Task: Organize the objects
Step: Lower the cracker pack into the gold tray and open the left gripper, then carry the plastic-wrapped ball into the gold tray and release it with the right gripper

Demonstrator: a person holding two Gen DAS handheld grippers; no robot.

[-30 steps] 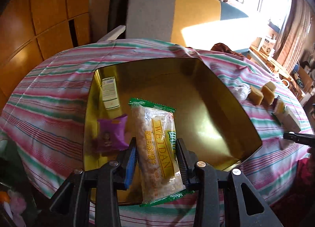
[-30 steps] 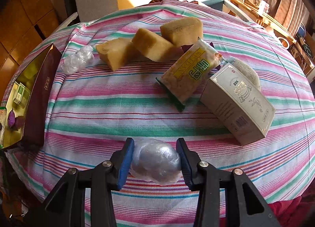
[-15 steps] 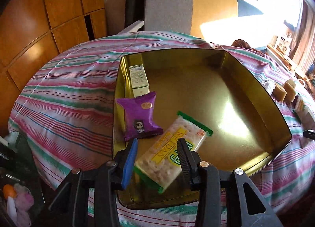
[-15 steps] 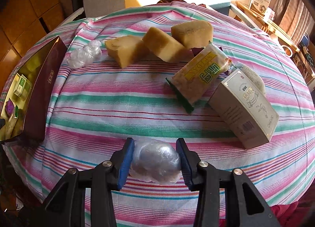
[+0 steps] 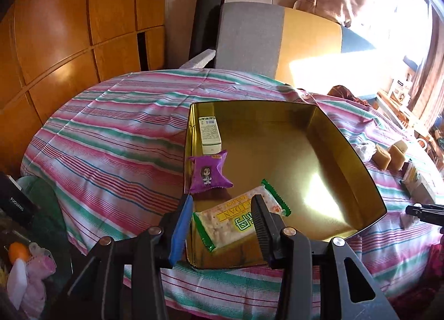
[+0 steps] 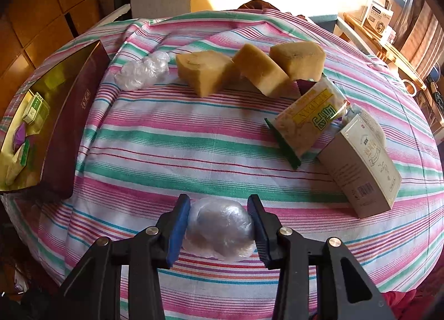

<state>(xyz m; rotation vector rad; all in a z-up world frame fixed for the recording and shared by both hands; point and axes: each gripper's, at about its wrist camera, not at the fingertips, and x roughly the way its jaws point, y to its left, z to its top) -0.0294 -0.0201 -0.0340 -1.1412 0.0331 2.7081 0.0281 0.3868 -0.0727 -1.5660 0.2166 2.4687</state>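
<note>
Three snacks packed in the gold tin; most items are not yet in it.

Left claw (image 5: 222, 220) gapes over the cracker packet (image 5: 241, 217) lying in the tin (image 5: 347, 150), purple pouch (image 5: 209, 175) and small carton (image 5: 210, 134) just ahead. Right claw (image 6: 219, 221) grips a plastic-wrapped bundle (image 6: 219, 225); ahead wait three sponge blocks (image 6: 249, 68), another packet (image 6: 309, 120), a box (image 6: 363, 170).

One gold-lined metal tin (image 5: 347, 153) holds three things: one small white carton with a printed label (image 5: 210, 135), one purple snack pouch with a cartoon figure (image 5: 208, 175) and one green-edged cracker packet (image 5: 238, 218). On the striped cloth there are three yellowish sponge-like blocks (image 6: 206, 71) (image 6: 262, 70) (image 6: 298, 57), one more green-edged cracker packet (image 6: 308, 118) and one beige cardboard box with a barcode (image 6: 363, 168). Two clear plastic-wrapped bundles show, one crumpled by the tin (image 6: 143, 70) and one rounded between the near fingers (image 6: 219, 229).
</note>
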